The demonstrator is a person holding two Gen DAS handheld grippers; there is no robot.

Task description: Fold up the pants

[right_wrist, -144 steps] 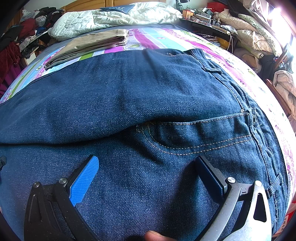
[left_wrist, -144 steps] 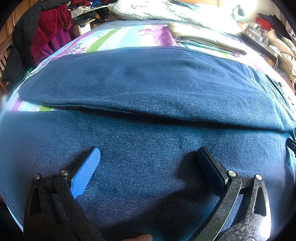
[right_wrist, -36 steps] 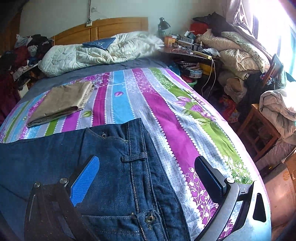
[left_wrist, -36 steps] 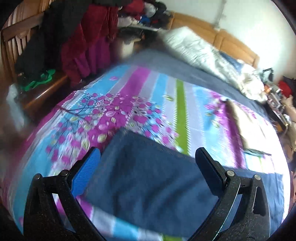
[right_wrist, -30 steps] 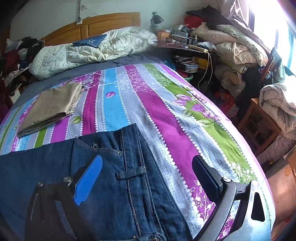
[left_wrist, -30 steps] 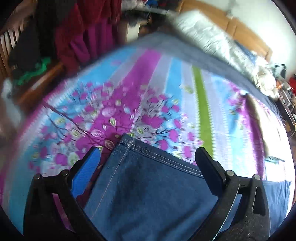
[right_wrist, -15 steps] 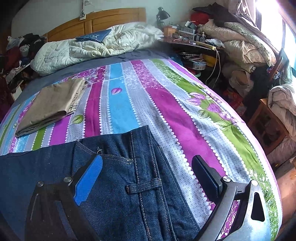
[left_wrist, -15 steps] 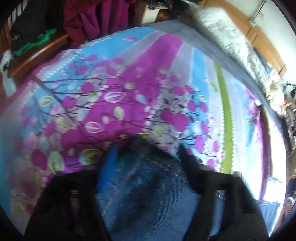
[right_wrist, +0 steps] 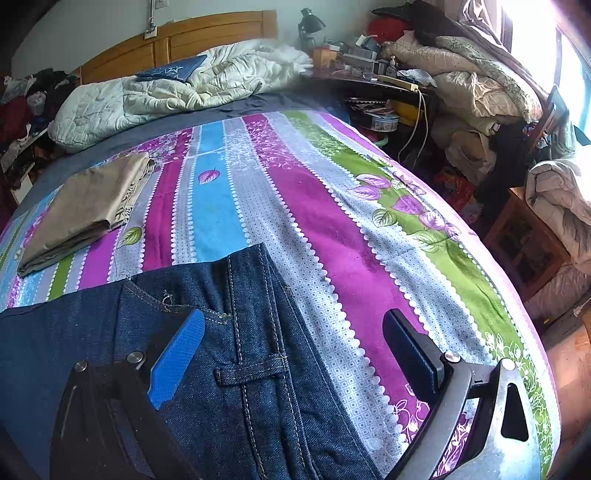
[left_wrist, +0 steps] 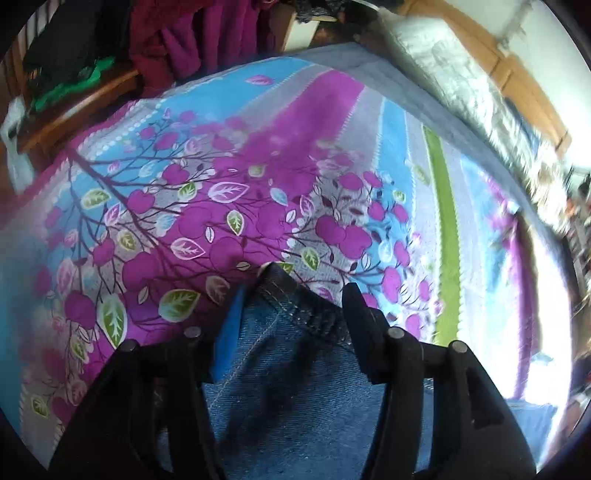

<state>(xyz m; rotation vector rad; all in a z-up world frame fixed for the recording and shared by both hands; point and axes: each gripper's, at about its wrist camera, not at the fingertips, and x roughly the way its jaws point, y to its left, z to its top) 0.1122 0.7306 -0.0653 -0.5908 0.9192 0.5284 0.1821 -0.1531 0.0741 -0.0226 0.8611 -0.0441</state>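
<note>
Left wrist view: the left gripper (left_wrist: pixel 293 295) is seen low over the bed (left_wrist: pixel 221 192), its jaws drawn close on a hem corner of the jeans (left_wrist: pixel 295 369), which is bunched between the blue pad and the black pad. Both pads appear to touch the denim, so the jaws are read as clamped on the hem. The rest of that leg is laid back under the gripper toward the lower edge. A striped sheet with purple blossoms and leaves is spread beyond the hem. Dark red clothes (left_wrist: pixel 192 33) are hung at the bedside, and a quilt (left_wrist: pixel 454 70) is seen blurred at the far end.

From the right wrist view, the right gripper (right_wrist: pixel 295 332) is held above the waistband end of the jeans (right_wrist: pixel 240 350), jaws wide apart and nothing between them. The blue pad is seen over the denim near a back pocket edge; the black pad is seen over bare sheet. A belt loop (right_wrist: pixel 251 371) is visible between the pads. Folded tan pants (right_wrist: pixel 85 214) are laid well apart on the bed, to the left. A white quilt (right_wrist: pixel 166 92) is heaped against the wooden headboard (right_wrist: pixel 177 40), and a cluttered nightstand (right_wrist: pixel 369 81) is placed to the right.
</note>
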